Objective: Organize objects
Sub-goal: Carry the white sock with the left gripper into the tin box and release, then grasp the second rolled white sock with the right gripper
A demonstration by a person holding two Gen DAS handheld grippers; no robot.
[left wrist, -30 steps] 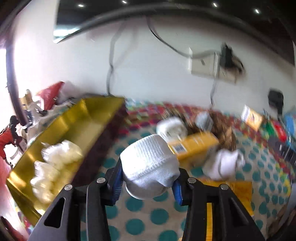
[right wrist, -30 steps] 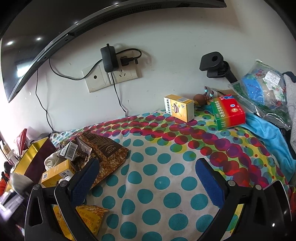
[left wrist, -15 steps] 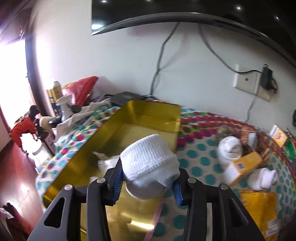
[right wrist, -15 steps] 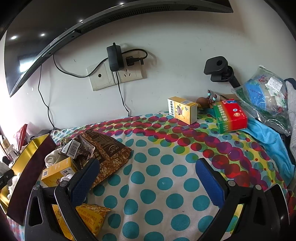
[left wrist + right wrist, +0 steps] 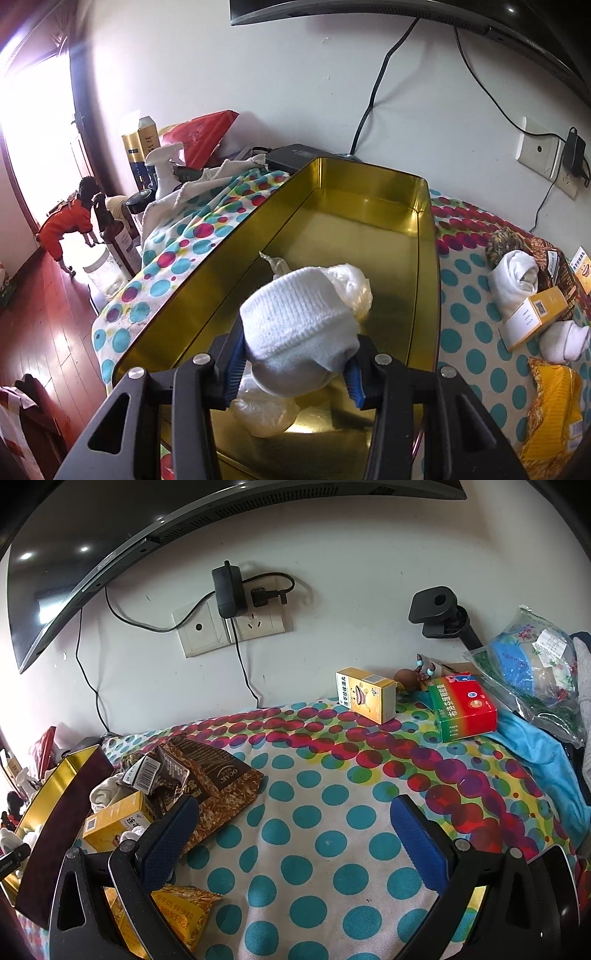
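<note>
Far to the left of the left gripper, a spray bottle and a red bag stand near the wall. The left gripper is clamped on a rolled white sock, which hangs over the open gold tin. Plastic-wrapped bundles lie in the tin just below and beyond the held sock. To its right, on the dotted cloth, sit another sock roll, a yellow box and a yellow packet.

The right gripper is spread wide with nothing between its pads. To its left lies a brown packet; ahead and right, by the wall, stand a small yellow carton and a red-green box.
</note>
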